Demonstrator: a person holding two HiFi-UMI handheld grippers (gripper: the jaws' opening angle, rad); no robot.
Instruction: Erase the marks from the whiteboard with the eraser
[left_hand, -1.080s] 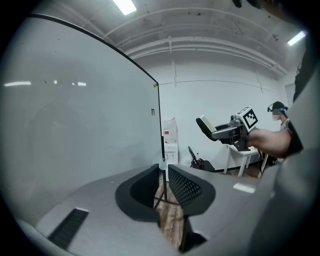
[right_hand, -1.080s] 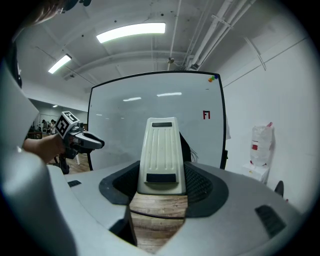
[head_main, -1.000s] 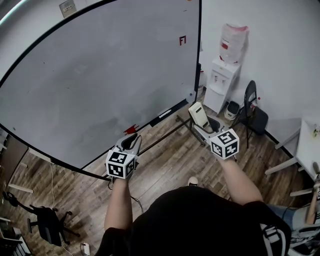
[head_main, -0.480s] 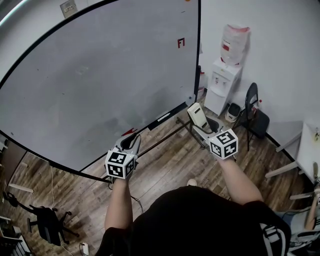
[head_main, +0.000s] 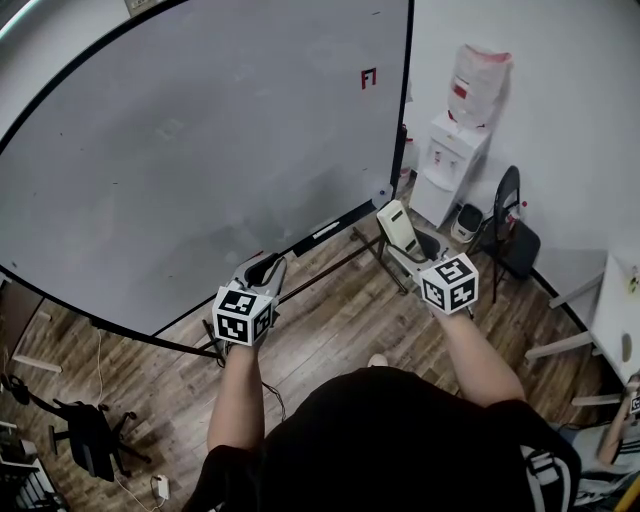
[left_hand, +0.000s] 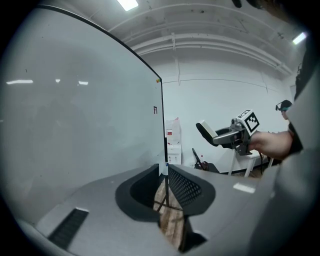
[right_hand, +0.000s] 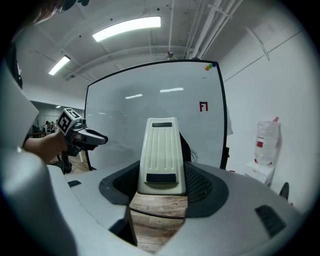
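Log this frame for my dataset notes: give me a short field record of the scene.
left gripper: empty, jaws slightly apart
right gripper: shut on eraser
eraser contact: held clear of the whiteboard
visible mark: small red mark near the board's upper right corner
background: water dispenser right of the board

Brightness: even, bright indoor light in all three views.
Source: ceiling tube lights (right_hand: 127, 28) overhead in both gripper views.
Glare: short pale streaks on the whiteboard (left_hand: 75, 125).
Shadows: soft and faint on the wooden floor (head_main: 340, 330).
Distortion: strong fisheye; the whiteboard's frame bows, and the gripper views have dark corners.
Focus: nearest foreground soft, background clear.
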